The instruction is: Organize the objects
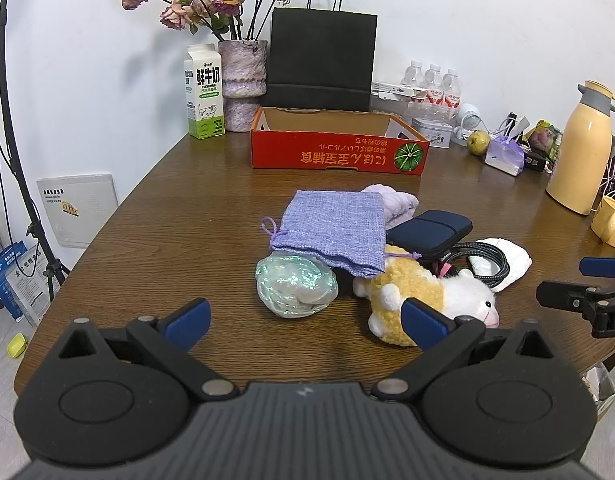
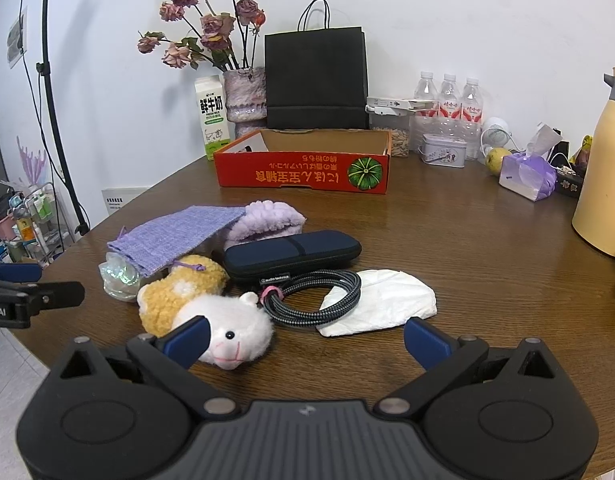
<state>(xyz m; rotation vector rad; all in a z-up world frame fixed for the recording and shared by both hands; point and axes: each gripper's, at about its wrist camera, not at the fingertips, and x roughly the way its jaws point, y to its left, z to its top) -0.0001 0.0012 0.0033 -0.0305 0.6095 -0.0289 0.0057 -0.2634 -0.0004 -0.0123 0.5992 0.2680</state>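
1. Holding both claws low over the near edge of the table [image 1: 155, 208], I had not picked anything up yet.
2. My left claw [image 1: 303, 322] was spread wide with nothing in it. My right claw [image 2: 305, 338] was spread wide and empty too.
3. The red box [image 1: 339, 154] sat at the back, open on top. I think it was there so the things could go inside.
4. The pile lay well in front of the red box. The purple bag [image 1: 335, 228] rested on top of the shiny bundle [image 1: 295, 286] and the toy hamster [image 2: 211, 312].
5. The dark case [image 2: 291, 254], the cable [image 2: 315, 294] and the white cloth [image 2: 381, 300] lay beside the toy hamster.
6. I think the claws were open wide so they could fit round the soft things.
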